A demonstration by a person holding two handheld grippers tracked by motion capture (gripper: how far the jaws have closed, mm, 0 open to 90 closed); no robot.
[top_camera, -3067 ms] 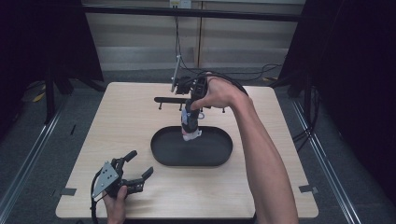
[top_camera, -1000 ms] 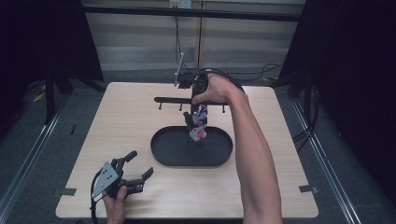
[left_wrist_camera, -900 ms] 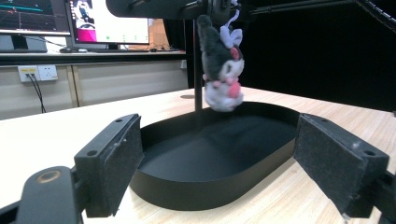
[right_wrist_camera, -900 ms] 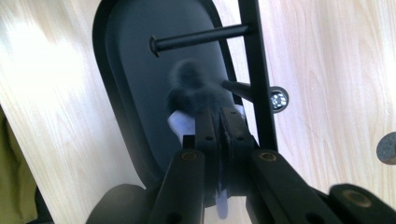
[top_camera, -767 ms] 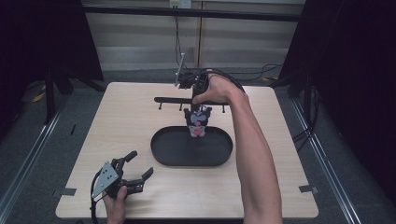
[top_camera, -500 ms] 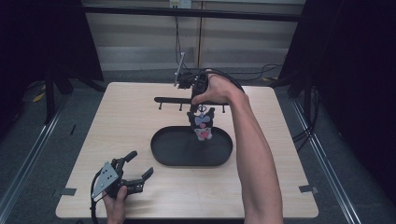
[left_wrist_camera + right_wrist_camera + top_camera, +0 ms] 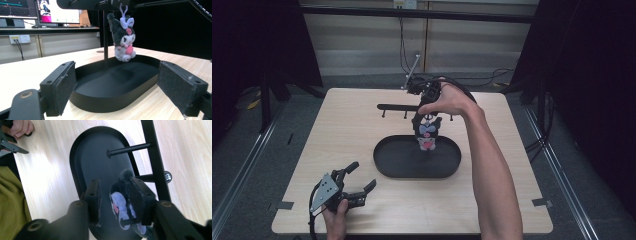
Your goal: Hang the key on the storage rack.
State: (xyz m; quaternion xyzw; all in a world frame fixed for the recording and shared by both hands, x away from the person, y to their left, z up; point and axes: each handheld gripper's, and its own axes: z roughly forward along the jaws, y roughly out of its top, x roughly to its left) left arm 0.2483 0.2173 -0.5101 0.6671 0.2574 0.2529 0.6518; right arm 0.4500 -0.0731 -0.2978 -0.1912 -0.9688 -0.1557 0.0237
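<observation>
Toy (image 7: 123, 40) hangs from rack peg (image 7: 128, 149) over tray (image 7: 388, 159), between parted jaws of right gripper (image 7: 113, 200); grip unclear. Left gripper (image 7: 354, 184) open, empty, near tray.

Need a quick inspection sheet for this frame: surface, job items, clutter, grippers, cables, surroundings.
Surface: light wooden table, bare apart from the job items.
Job items: plush toy hangs by its loop from the black peg rack, above the black oval tray.
Clutter: nothing seen.
Grippers: left gripper open, low at the near edge; right gripper up at the toy, jaws parted.
Cables: cables on the floor behind.
Surroundings: dark curtains, monitors.
</observation>
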